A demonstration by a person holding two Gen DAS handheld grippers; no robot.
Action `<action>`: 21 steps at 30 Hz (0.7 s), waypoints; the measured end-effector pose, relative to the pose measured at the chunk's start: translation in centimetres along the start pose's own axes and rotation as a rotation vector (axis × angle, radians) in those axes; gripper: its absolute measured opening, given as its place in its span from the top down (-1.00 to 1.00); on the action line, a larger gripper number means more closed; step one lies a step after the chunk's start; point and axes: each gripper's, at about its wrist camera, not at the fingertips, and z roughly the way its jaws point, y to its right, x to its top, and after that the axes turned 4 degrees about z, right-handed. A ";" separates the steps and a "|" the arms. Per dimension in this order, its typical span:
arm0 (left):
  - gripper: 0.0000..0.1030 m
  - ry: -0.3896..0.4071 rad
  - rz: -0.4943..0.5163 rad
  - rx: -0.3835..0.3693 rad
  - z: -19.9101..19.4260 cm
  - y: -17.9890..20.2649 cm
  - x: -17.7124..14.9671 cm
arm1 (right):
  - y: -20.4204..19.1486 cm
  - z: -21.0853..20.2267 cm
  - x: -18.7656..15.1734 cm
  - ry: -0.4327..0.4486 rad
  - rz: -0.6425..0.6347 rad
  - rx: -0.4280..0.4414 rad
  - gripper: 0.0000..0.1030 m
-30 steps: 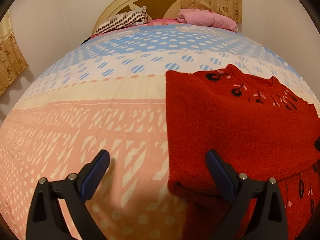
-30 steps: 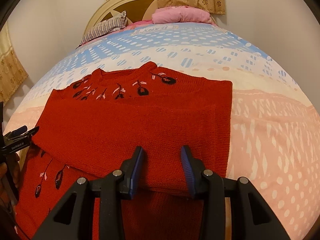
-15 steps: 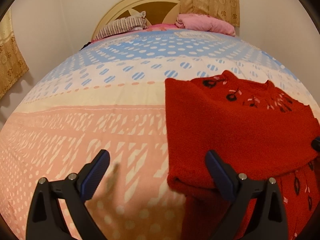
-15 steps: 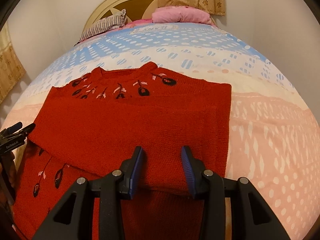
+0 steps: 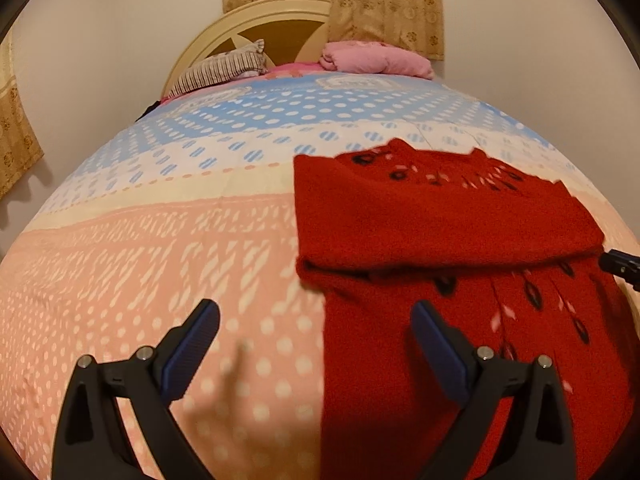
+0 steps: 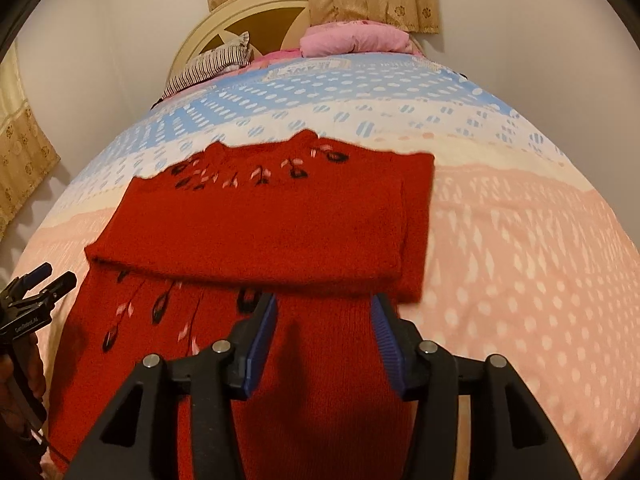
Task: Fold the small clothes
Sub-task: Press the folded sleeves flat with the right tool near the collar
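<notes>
A red knit sweater [image 6: 264, 224] with black and pink embroidery lies flat on the bed, its sleeves folded across the chest; it also shows in the left wrist view [image 5: 440, 224]. My left gripper [image 5: 316, 344] is open and empty, above the sweater's lower left edge, one finger over the bedspread, one over the red knit. My right gripper [image 6: 324, 336] is open and empty, above the sweater's lower body, just below the folded sleeve band. Each gripper's tip shows at the edge of the other's view.
The bed wears a pink, cream and blue patterned bedspread [image 5: 160, 248]. A striped pillow [image 5: 224, 68] and a pink bundle [image 5: 376, 60] lie at the cream headboard [image 6: 240, 20]. Curtains hang behind, walls close on both sides.
Both grippers have drawn back toward the sweater's lower part, away from the folded sleeve band. The right gripper's jaws stand wider apart than before.
</notes>
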 end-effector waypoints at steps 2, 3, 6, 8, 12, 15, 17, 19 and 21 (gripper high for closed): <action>-0.92 -0.007 0.009 -0.005 -0.4 0.2 -0.5 | 0.0 -0.3 -0.9 -0.012 -0.005 -0.008 0.03; -0.92 -0.006 0.012 -0.006 -0.6 0.3 -0.8 | 0.0 -0.4 -1.2 -0.016 -0.008 -0.010 0.03; -0.92 -0.012 0.017 -0.010 -1.1 0.4 -1.6 | 0.0 -0.8 -2.3 -0.027 -0.009 -0.007 0.03; -0.92 -0.015 0.018 -0.017 -1.5 0.5 -2.1 | -0.1 -1.1 -3.0 -0.031 -0.012 -0.007 0.03; -0.92 -0.023 0.018 -0.030 -2.4 0.7 -3.4 | -0.1 -2.1 -4.5 -0.026 -0.023 -0.007 0.02; -0.92 -0.023 0.015 -0.038 -3.2 0.7 -4.3 | -0.2 -2.9 -5.6 -0.018 -0.040 -0.011 0.02; -0.92 -0.030 0.013 -0.045 -3.5 0.8 -4.9 | -0.2 -3.4 -6.2 -0.012 -0.049 -0.015 0.01; -0.92 -0.034 0.017 -0.047 -3.9 0.9 -5.5 | -0.1 -3.9 -7.0 -0.007 -0.053 -0.017 0.00; -0.92 -0.034 0.019 -0.044 -4.2 1.0 -6.1 | -0.1 -4.5 -7.8 0.003 -0.060 -0.022 -0.01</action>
